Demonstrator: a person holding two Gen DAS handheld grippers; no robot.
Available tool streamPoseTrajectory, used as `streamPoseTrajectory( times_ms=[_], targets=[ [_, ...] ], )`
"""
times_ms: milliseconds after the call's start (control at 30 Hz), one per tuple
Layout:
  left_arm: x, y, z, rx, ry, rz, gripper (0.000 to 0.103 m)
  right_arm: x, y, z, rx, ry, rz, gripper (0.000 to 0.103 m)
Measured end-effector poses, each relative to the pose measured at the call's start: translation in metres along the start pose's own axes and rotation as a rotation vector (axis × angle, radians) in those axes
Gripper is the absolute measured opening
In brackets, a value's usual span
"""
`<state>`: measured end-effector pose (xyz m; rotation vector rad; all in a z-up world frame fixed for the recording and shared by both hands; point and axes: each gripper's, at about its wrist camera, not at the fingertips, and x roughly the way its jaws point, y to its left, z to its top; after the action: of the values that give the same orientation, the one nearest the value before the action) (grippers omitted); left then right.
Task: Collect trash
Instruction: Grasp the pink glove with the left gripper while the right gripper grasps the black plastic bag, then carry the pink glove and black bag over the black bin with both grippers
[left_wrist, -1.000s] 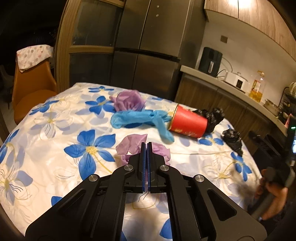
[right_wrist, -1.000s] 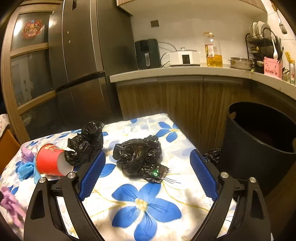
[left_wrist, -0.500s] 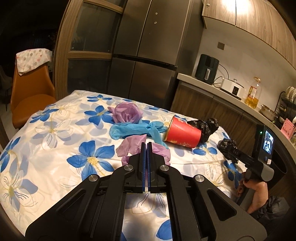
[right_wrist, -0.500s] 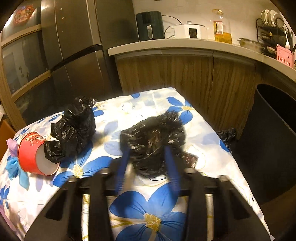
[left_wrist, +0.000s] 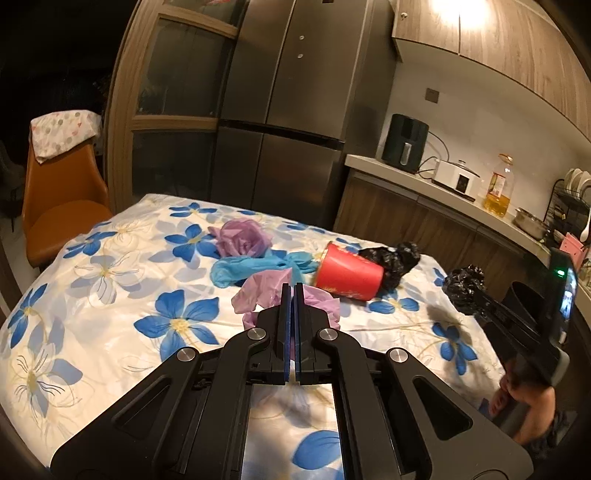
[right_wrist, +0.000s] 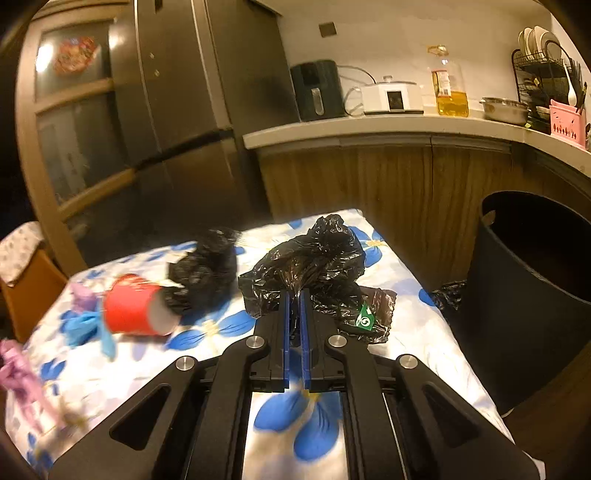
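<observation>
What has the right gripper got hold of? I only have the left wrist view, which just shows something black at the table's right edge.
Observer: The right gripper is shut on a crumpled black bag.
Operator: Any marking on it?
Observer: A small green label on its near right side.
Operator: Where would it go?
Observer: An open black bin stands on the floor just right of the table; likely there.
</observation>
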<state>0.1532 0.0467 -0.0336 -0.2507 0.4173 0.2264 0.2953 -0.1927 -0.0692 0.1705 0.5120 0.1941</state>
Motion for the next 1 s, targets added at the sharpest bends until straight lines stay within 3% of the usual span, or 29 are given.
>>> streamPoseTrajectory(
  times_ms=[333, 1000],
  targets=[
    [-0.013, -0.04, -0.005, 0.04, 0.001, -0.072, 0.0, -0.073, -0.007, -0.01, -0.025, -0.052, 0.078, 0.006],
    [-0.009, -0.155, -0.003, 0.194, -0.021, -0.22, 0.0, -0.132, -0.061, 0.01, -0.017, -0.167, -0.014, 0.006]
  ],
)
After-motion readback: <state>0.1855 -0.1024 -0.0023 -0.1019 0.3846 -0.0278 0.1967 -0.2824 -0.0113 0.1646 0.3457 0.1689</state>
